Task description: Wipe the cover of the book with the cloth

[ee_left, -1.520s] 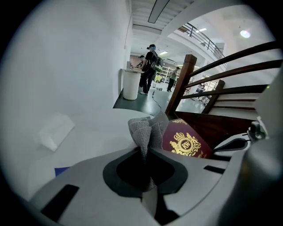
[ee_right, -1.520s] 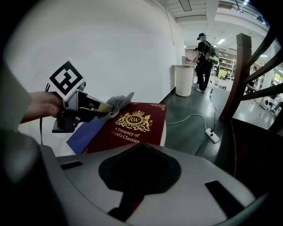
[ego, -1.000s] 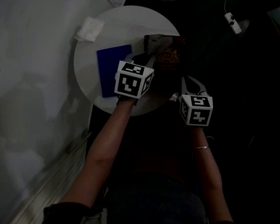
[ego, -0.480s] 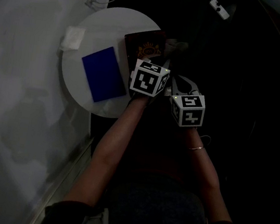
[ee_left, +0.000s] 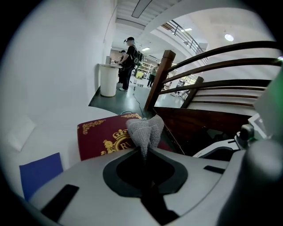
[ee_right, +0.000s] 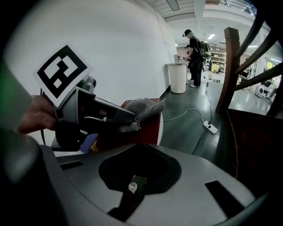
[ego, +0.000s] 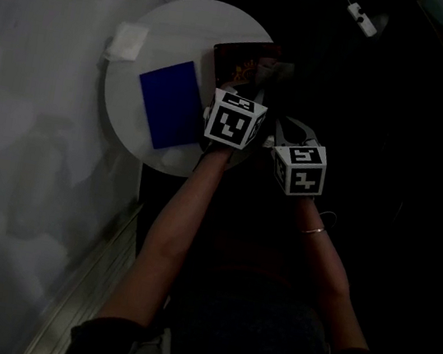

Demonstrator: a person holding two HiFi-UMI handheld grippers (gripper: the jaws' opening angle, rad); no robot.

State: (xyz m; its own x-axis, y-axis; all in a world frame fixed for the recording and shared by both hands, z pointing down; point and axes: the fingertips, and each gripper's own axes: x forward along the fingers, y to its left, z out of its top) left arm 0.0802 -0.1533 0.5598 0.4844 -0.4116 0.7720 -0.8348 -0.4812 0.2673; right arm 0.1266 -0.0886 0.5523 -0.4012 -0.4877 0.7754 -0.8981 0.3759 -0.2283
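Partly behind cloth (ee_left: 145, 131) — maroon book (ee_left: 99, 137)

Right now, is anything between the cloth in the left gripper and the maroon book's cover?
Nothing visible does. The left gripper is shut on the cloth, which sits directly over the maroon book's bare cover. The blue book lies apart to its left, and the right gripper is off to the side.

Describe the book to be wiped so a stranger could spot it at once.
Find the round white table. On its right side, from the head view, lies the dark red book, by the grey cloth in the left gripper. Unlike the plain blue rectangle beside it, its cover bears a gold crest.
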